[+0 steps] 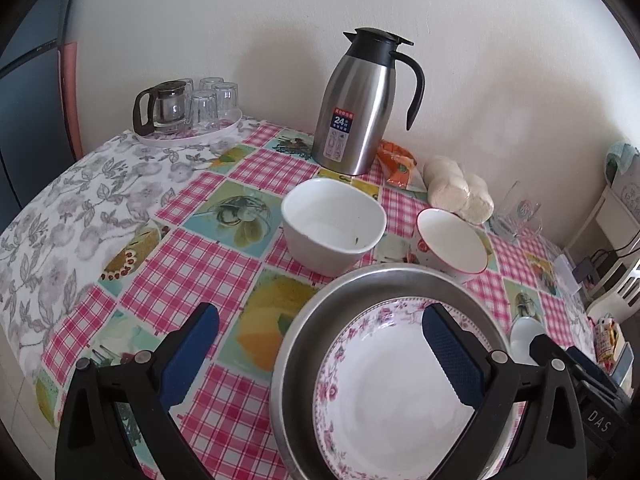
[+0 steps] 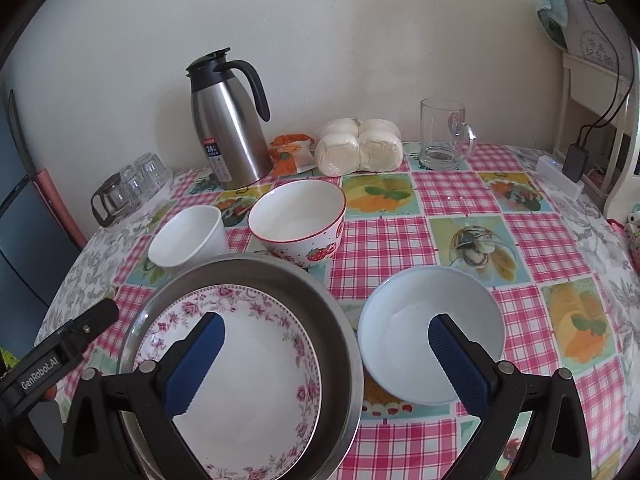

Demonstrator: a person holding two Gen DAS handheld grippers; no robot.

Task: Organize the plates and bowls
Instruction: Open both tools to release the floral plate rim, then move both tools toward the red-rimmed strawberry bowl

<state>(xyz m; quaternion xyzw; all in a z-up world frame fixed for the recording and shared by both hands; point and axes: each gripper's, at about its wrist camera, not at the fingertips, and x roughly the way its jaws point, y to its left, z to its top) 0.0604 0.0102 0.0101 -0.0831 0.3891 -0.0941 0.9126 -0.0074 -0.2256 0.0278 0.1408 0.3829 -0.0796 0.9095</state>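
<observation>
Left wrist view: the left gripper [image 1: 320,354] hangs with jaws spread wide, gripping nothing, over the metal pan [image 1: 296,340] that holds the floral plate [image 1: 384,396]; a white bowl [image 1: 334,224] and a red-rimmed bowl [image 1: 452,240] sit just behind the pan.

Right wrist view: the right gripper [image 2: 326,360], equally wide and empty, straddles the pan's [image 2: 336,320] right rim, a pale blue bowl [image 2: 430,320] just right of the pan.

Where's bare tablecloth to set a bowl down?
Free: right of the pale blue bowl, between it and the glass mug; also left of the metal pan, below the glass tray. Crowded: around the white bowl and strawberry bowl.
</observation>
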